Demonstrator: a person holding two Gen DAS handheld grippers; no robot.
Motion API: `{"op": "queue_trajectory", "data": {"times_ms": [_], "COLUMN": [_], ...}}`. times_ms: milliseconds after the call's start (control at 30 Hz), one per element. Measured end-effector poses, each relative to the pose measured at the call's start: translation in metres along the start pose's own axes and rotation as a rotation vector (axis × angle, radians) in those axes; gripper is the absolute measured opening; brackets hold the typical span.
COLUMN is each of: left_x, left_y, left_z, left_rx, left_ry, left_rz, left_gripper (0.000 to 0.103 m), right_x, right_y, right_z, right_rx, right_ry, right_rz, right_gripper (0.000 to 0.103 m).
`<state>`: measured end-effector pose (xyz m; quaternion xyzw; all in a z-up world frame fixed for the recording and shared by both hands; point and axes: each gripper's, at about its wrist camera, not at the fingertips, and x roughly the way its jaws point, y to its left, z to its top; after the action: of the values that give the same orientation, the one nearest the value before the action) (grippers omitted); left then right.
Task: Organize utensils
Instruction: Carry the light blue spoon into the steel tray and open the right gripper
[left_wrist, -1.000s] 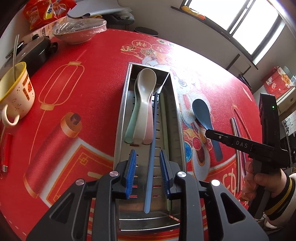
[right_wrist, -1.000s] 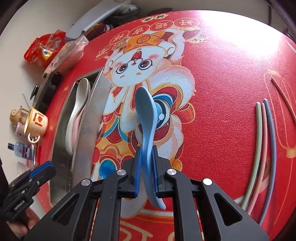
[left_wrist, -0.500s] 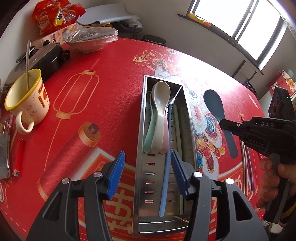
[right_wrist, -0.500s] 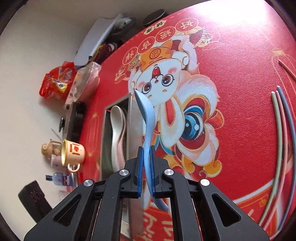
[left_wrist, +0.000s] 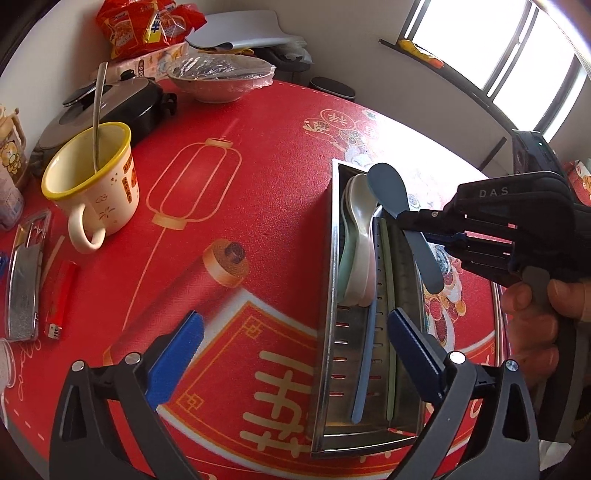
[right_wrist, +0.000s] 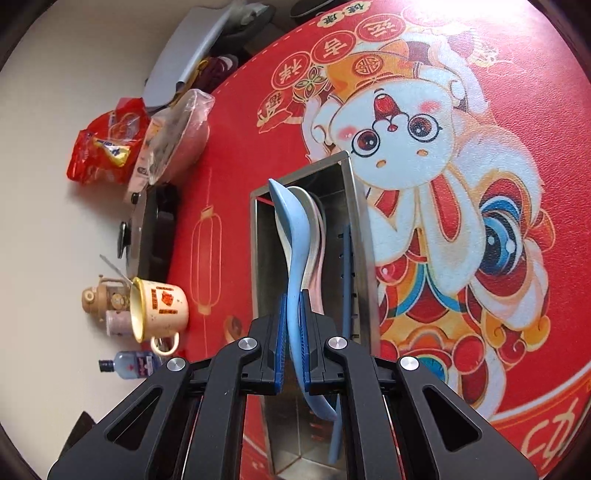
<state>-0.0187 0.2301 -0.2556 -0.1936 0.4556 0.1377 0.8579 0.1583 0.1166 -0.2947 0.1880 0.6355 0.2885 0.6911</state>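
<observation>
my left gripper (left_wrist: 291, 354) is opening, its blue pads (left_wrist: 177, 354) spread wide with nothing between them, hovering over the near end of the steel utensil tray (left_wrist: 328, 295) on the red printed tablecloth (left_wrist: 229, 206). inside the tray i see stacked spoons (left_wrist: 356, 240), pale green, white and pink, and beside them a blue chopstick (left_wrist: 364, 362) and a green chopstick (left_wrist: 389, 332) lying lengthwise. my right gripper (right_wrist: 293, 350) is pinched tight on the handle of a blue spoon (right_wrist: 293, 240), held above the tray with its bowl toward the far end, over the stacked spoons. from the left wrist view the same spoon hangs clear of the tray. a yellow-rimmed mug (left_wrist: 96, 184) with a metal spoon in it stands well off to the left.
</observation>
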Motion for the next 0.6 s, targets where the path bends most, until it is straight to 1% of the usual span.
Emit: {"op": "queue_trajectory", "data": {"times_ms": [133, 333, 400, 533, 600], "left_x": [-0.004, -0.008, -0.008, -0.008, -0.008], "left_y": [0.009, 0.017, 0.018, 0.015, 0.012], "left_z": [-0.002, -0.005, -0.005, -0.004, -0.003], "left_rx": [-0.001, -0.01, -0.01, -0.001, 0.005], "left_ry": [-0.008, -0.014, -0.012, -0.014, -0.016], "left_rz": [0.017, 0.032, 0.035, 0.035, 0.034], "left_gripper": [0.097, 0.097, 0.097, 0.097, 0.097], "right_x": [0.014, 0.026, 0.028, 0.024, 0.018], "right_y": [0.005, 0.003, 0.005, 0.006, 0.008], "right_z": [0.001, 0.002, 0.002, 0.004, 0.004], "right_rx": [0.013, 0.049, 0.042, 0.02, -0.019], "right_ry": [0.018, 0.045, 0.048, 0.037, 0.019], "right_rz": [-0.028, -0.023, -0.015, -0.025, -0.04], "right_gripper": [0.007, 0.009, 0.009, 0.009, 0.009]}}
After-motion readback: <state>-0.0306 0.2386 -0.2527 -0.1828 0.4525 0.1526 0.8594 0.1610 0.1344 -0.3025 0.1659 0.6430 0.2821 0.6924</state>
